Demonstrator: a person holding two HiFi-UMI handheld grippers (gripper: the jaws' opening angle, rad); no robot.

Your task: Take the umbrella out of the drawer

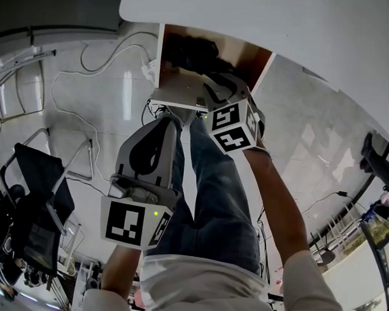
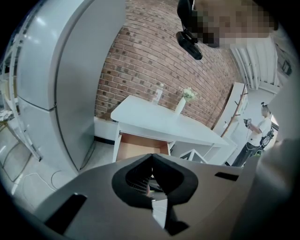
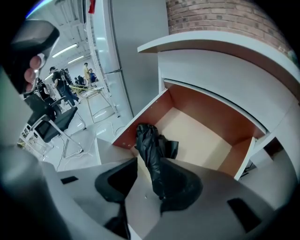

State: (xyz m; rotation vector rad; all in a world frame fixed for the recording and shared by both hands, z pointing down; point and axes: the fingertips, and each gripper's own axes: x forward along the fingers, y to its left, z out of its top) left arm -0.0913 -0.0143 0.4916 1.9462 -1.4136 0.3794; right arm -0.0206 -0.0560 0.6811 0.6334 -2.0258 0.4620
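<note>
the right hand-held gripper hangs over the open drawer with its jaws apart. the near end of the umbrella lies between them, close against the right-hand jaw and clear of the left one. it looks loose rather than clamped, though the contact on that side is hard to judge. the left hand-held gripper has its jaws together with nothing seen between them. in the head view it sits lower, just short of the drawer's white front.

the drawer is pulled out from under a white surface, its inside tan and reddish-brown. a bottle and a vase stand on the surface, and a brick wall rises behind. beside it is a tall grey cabinet. the floor is glossy and pale, with white cables on it and a black chair further off.

the umbrella is black and folded, lying flat in the drawer. its long axis runs from the drawer's left wall toward the right hand-held gripper. which end is the handle cannot be told.
</note>
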